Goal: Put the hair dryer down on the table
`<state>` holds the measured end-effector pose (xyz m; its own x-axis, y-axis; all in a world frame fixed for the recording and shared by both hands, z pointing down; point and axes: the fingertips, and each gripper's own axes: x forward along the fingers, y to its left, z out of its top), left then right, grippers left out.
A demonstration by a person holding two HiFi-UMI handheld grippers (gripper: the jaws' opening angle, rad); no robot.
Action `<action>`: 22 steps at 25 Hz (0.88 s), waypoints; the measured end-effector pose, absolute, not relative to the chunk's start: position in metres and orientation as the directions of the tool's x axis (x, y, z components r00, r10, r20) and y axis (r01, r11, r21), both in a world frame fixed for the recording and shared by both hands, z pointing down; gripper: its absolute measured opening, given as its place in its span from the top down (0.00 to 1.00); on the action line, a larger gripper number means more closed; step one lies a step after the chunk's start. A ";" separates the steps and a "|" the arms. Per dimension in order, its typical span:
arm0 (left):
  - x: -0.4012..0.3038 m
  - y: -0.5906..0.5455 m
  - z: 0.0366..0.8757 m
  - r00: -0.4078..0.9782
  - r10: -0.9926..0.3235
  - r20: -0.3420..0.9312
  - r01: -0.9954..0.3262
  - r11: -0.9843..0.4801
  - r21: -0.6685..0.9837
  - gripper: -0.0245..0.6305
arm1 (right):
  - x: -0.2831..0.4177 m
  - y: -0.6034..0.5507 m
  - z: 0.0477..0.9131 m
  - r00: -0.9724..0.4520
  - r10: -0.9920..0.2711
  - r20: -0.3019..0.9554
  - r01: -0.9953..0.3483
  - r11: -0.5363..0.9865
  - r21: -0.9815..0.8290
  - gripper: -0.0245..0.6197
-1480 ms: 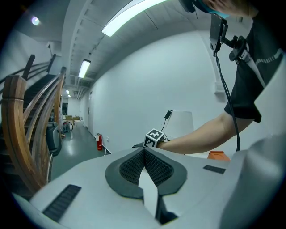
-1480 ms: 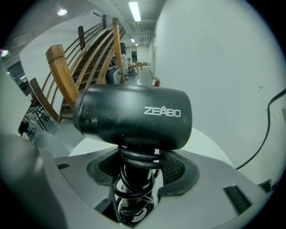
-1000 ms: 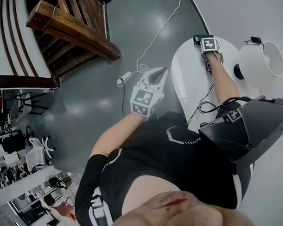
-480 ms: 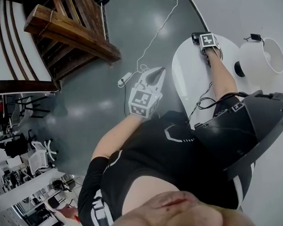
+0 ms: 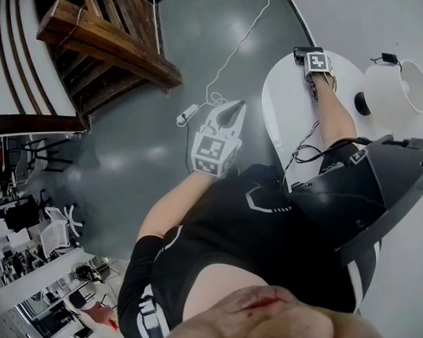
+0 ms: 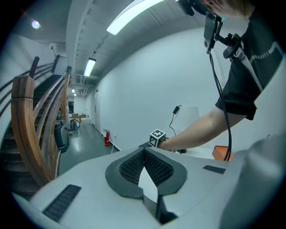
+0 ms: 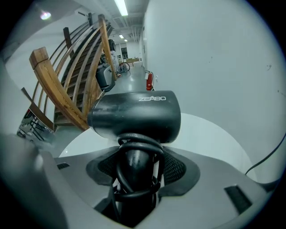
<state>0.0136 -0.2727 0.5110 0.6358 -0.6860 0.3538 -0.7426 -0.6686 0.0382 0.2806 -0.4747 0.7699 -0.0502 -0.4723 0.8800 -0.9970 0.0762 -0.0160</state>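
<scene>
Wondering where the hair dryer (image 7: 136,117) sits relative to the right gripper (image 7: 139,164) here, is it gripped or just lying loose?

reply: Gripped, pretty sure. In the right gripper view its handle stands right between the two jaws, which are spread wide around it with the pads against its sides. The cord (image 7: 134,145) is looped round that handle. The dark barrel lies crosswise just past the jaw tips, over the round white table (image 7: 210,134). From the head view the gripper is tipped down over the far part of that table. Can't tell if the barrel touches the top, though.

And the left gripper (image 6: 144,154)?

reply: Jaw tips together, nothing in them, off to the side above the grey floor (image 5: 148,132).
</scene>
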 end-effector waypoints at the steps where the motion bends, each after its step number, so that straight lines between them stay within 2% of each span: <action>1: 0.012 -0.272 0.511 0.635 -0.687 0.354 -0.745 -0.666 0.042 0.91 | 0.279 -0.474 0.769 -0.058 -0.479 0.876 -0.997 0.070 -0.028 0.55; 12: 0.008 -0.259 0.510 0.651 -0.671 0.356 -0.729 -0.684 0.045 0.92 | 0.274 -0.464 0.767 -0.049 -0.489 0.871 -0.998 0.067 -0.018 0.51; 22: 0.009 -0.252 0.505 0.675 -0.655 0.340 -0.710 -0.701 0.060 0.92 | 0.286 -0.454 0.746 -0.009 -0.568 0.823 -0.999 0.037 0.015 0.47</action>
